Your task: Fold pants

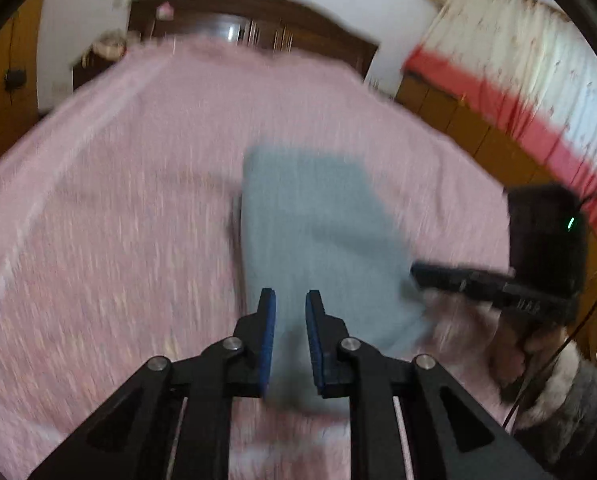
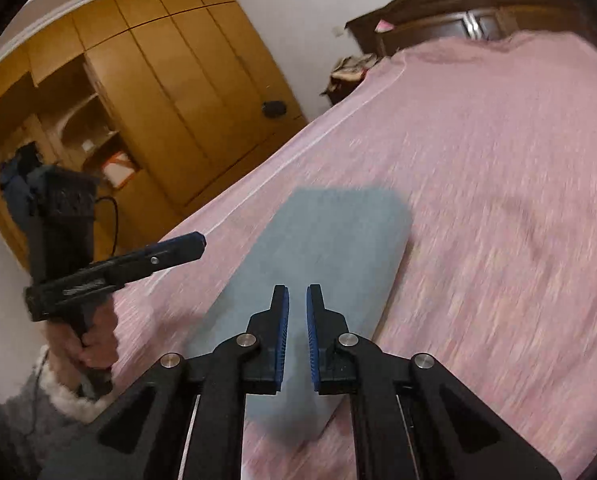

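Underneath, pink bedspread [image 1: 118, 200], wooden wardrobe [image 2: 158, 80].

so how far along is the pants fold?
Looks nearly done: the grey-blue fabric pants lie as a compact folded rectangle on the pink bedspread. Nothing is in hand: the left gripper and right gripper hover above it, jaws narrowly apart and empty. Left, at most: a final tidy.

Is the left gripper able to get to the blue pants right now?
Probably yes. The left gripper hangs just over the folded blue pants on the pink bed cover, with nothing between them. Its jaws stand slightly apart and hold nothing.
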Demonstrator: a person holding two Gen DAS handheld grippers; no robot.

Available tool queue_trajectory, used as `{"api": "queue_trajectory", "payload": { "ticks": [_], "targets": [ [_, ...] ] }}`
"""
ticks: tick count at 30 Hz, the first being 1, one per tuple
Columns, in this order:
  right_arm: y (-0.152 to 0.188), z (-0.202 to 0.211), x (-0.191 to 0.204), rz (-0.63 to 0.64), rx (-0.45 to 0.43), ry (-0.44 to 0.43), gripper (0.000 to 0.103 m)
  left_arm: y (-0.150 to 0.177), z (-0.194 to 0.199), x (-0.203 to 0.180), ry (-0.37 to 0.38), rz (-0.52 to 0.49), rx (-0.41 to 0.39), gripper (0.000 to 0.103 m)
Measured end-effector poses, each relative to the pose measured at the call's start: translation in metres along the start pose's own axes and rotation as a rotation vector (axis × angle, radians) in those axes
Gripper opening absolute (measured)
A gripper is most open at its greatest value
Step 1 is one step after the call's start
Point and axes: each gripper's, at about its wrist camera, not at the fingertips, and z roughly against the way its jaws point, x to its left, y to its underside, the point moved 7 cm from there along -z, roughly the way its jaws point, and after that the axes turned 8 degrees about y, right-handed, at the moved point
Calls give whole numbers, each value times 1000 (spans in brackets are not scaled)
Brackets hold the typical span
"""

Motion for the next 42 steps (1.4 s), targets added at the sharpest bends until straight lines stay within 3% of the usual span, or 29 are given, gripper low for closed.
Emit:
{"api": "queue_trajectory", "payload": {
  "ticks": [2,3,5,6,7,8,9,11,12,13,15,16,19,21,23,26,28,30,31,32,35,36,39,42],
  "targets": [
    [-20,-14,-7,-13,-18,5,11,-32,-5,-8,45,0,-63,15],
    [-26,-28,-13,-25,-6,21,11,-48,-19,-13,97,3,-66,15],
    [-30,-57,-29,-40,47,85,10,-64,-46,-12,107,5,-34,15],
    [-31,-71,-37,-53,71,101,9,-67,-69,-2,54,-6,15,16],
    [-31,-79,-44,-82,92,98,8,-65,-93,13,-62,0,80,16],
    [-32,-80,-48,-112,92,85,8,-56,-114,29,-133,38,143,8],
    [-37,-74,-51,-153,66,70,8,-47,-124,35,-134,75,153,6],
    [-27,-48,-51,-198,31,96,16,-44,-126,44,-122,135,118,3],
    [-18,-37,-52,-212,33,118,33,-46,-123,43,-115,136,114,3],
    [-4,-24,-53,-237,38,143,41,-50,-117,39,-121,118,100,3],
    [22,-9,-51,-294,64,101,44,-55,-103,28,-164,30,82,3],
    [35,-3,-47,-320,84,57,44,-51,-96,20,-167,-12,85,5],
    [49,10,-33,-287,44,-36,44,-55,-92,-6,-63,-133,129,32],
    [49,12,-21,-196,-19,-50,44,-63,-104,-37,-45,-285,150,59],
    [49,2,-11,-111,31,-42,44,-68,-127,-58,-50,-402,203,69],
    [48,-14,-9,-100,73,-4,44,-59,-173,-66,-35,-520,394,70],
    [44,-21,-12,-137,82,-5,44,-52,-192,-67,-93,-556,455,71],
    [35,-28,-21,-234,83,-62,44,-47,-204,-75,-132,-582,484,75],
    [34,-32,-26,-283,87,-87,28,-47,-207,-75,-154,-599,487,75],
    [34,-34,-29,-312,90,-102,20,-46,-210,-75,-165,-601,486,75],
    [29,-36,-38,-333,81,-134,17,-42,-211,-66,-188,-545,502,36],
    [31,-29,-41,-323,74,-122,16,-43,-211,-64,-196,-542,489,28],
    [42,-11,-34,-266,63,-56,16,-47,-201,-57,-188,-484,446,24],
    [47,-12,-30,-256,60,-16,15,-46,-197,-58,-207,-495,410,23]
  ]
}}
